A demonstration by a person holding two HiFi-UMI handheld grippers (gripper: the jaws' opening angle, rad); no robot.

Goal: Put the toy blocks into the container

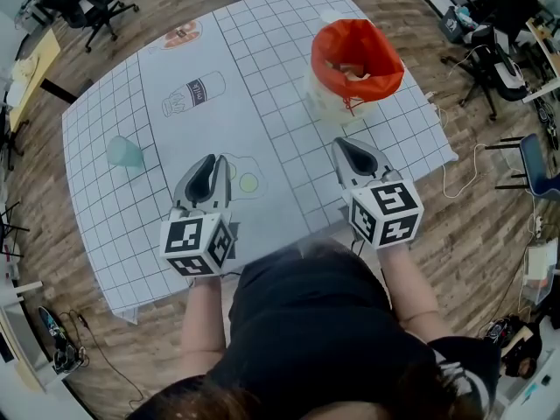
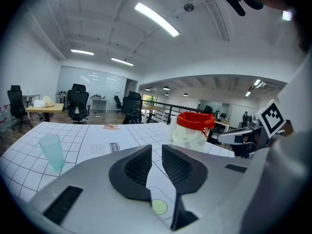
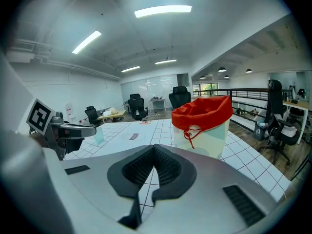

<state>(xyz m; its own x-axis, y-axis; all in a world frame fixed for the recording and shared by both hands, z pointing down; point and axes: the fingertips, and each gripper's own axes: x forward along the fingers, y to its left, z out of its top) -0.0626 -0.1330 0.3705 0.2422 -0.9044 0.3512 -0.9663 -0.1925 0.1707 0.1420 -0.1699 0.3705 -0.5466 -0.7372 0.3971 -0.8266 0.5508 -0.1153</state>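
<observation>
The container (image 1: 350, 77) is a white tub lined with a red bag, standing at the table's far right. Pale shapes lie inside its mouth, but I cannot make out what they are. No loose toy blocks show on the mat. My left gripper (image 1: 213, 161) hovers low over the mat's near middle. Its jaws stand slightly apart with nothing between them (image 2: 156, 150). My right gripper (image 1: 340, 143) sits just short of the container, its jaws shut and empty (image 3: 154, 148). The container (image 3: 202, 126) rises right ahead of the right gripper and off to the right of the left one (image 2: 191, 130).
A white grid mat (image 1: 262, 51) covers the table, printed with a bottle outline (image 1: 194, 93) and a green dot (image 1: 249, 183). A pale blue cup (image 1: 125, 153) stands at the left. Office chairs and cables surround the table on the wooden floor.
</observation>
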